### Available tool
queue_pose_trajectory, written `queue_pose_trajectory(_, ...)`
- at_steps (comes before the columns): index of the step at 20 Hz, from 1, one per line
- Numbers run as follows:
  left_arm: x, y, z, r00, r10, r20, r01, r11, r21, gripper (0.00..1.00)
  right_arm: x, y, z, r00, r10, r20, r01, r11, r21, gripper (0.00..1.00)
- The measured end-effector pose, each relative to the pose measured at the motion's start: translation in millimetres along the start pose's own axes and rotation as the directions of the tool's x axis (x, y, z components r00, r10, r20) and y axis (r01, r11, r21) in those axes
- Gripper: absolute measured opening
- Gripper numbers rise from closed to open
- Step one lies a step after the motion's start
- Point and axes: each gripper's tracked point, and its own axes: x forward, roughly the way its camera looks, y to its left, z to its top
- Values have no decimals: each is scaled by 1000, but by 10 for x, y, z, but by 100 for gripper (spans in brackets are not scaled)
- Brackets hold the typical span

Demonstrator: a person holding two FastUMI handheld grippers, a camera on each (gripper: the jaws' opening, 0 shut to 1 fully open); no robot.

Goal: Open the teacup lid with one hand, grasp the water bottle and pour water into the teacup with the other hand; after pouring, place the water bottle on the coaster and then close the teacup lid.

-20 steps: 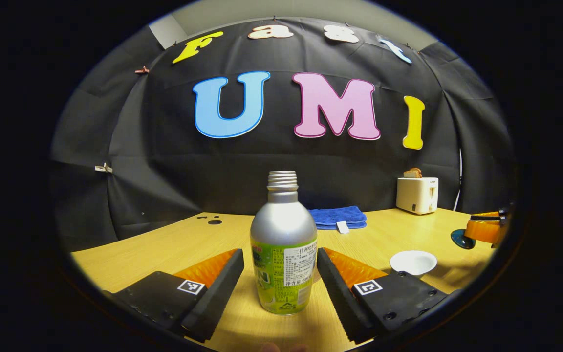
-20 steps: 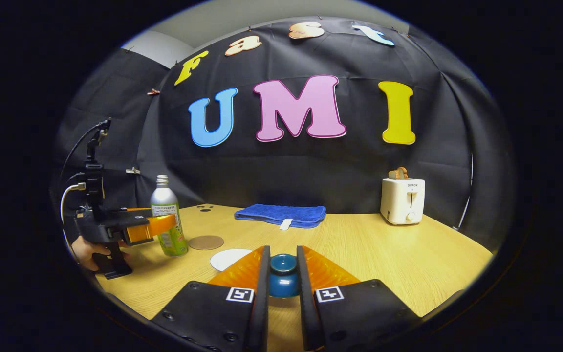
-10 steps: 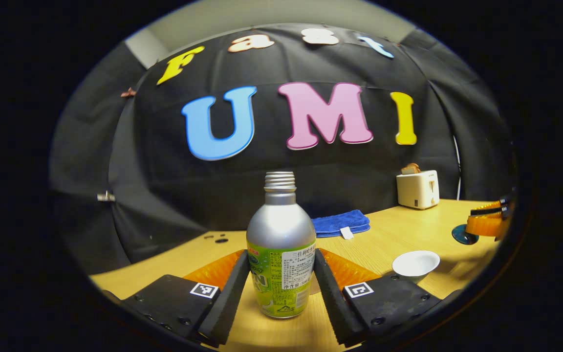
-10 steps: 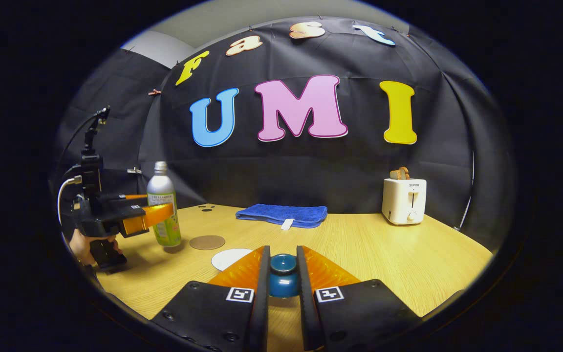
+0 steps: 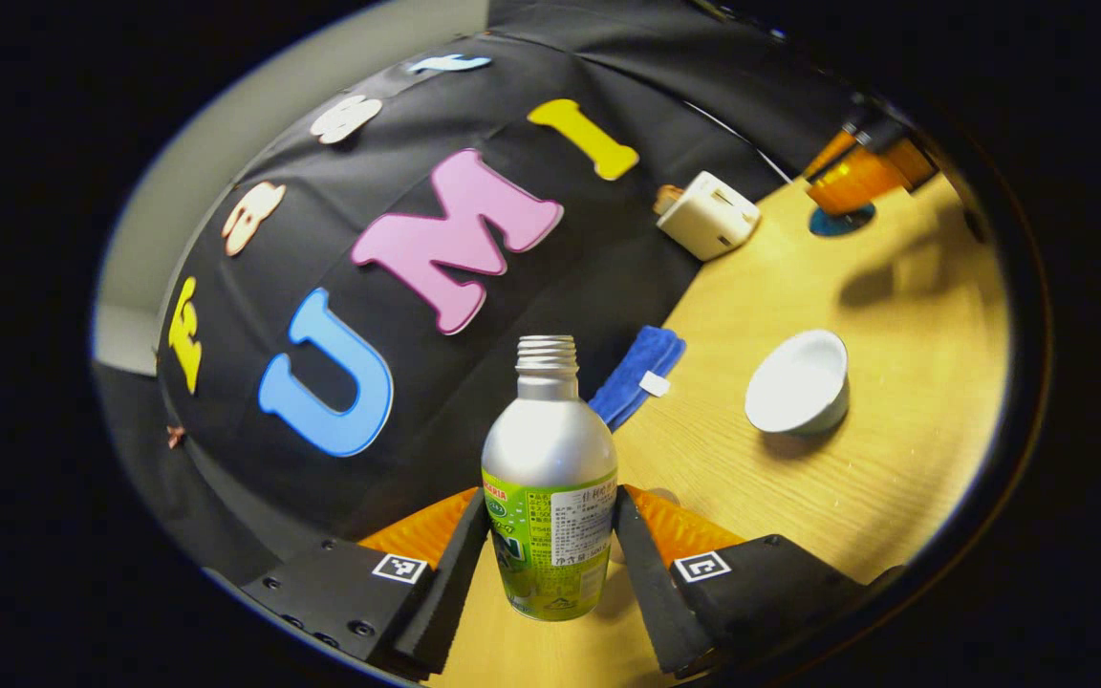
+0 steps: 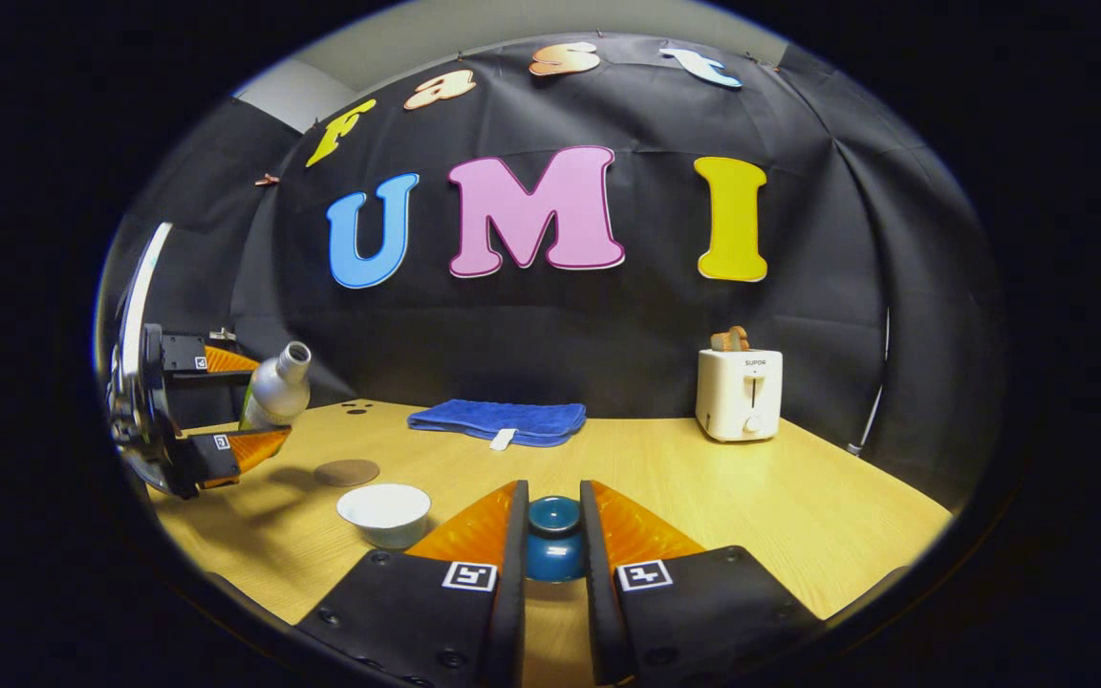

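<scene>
Bottle: we now have the water bottle (image 5: 550,478) off the table (image 5: 895,459) and tipped over toward the teacup (image 5: 797,382); a second ago it stood upright on the wood and half a second ago it was only just gripped.
Left gripper: our left gripper (image 5: 550,564) is closed on the bottle's labelled body, one finger on each side; in the right gripper view it (image 6: 216,401) hangs at the far left, rolled over, with the bottle (image 6: 273,387) slanting neck-first toward the cup.
Meaning: we judge the grasp done and the pour beginning; no water shows leaving the open neck yet.
Teacup: the white teacup (image 6: 384,511) sits uncovered on the table, near the coaster (image 6: 347,472) and apart from the bottle's mouth.
Right gripper: our right gripper (image 6: 553,545) is as before, clamped narrowly on the blue lid (image 6: 553,535), held off to the side of the cup.
Coaster: bare, waiting for the bottle.
Around: a blue towel (image 6: 498,421) lies folded by the back wall and a white toaster (image 6: 740,392) stands well off to the right.
In the way: nothing stands between bottle and cup; we think the neck must travel further over the rim, or water will land on the table.
</scene>
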Motion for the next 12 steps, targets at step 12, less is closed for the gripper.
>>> queue_pose_trajectory(12,23,-348,15,998,-65,14,50,880,473,78,-8,-4,4,1000,-1,-1,1,1000,-1,31)
